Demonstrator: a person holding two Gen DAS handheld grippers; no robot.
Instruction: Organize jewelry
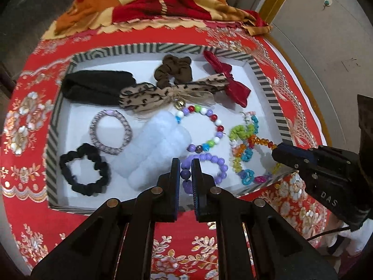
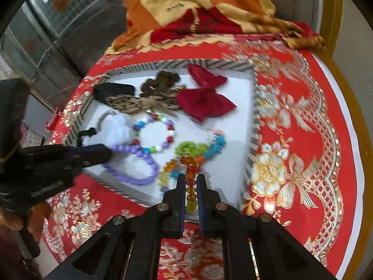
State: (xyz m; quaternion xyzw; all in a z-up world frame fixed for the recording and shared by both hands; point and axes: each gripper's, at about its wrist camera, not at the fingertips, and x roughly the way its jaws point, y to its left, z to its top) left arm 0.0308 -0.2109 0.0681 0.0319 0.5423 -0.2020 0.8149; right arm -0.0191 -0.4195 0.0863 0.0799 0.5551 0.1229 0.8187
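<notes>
We have both tongs closed on beads. The left tongs (image 1: 186, 175) pinch the purple bead bracelet (image 1: 209, 163) at its near side, at about 6 o'clock in the striped tray (image 1: 263, 79). The right tongs (image 2: 188, 186) clamp the amber end of the multicoloured bead strand (image 2: 191, 161), over the tray's near rim at 5 o'clock. Both pieces lie mostly on the tray's white floor (whether the gripped beads are already off it we cannot tell).

To do this step well, we judge, we should lift each piece slowly and straight up, since the purple bracelet touches the mixed-colour bead bracelet (image 1: 205, 126) at 12 o'clock of it, and the strand is bunched and may snag. Keep the two hands apart, and keep the pinch firm: round beads slip.
</notes>
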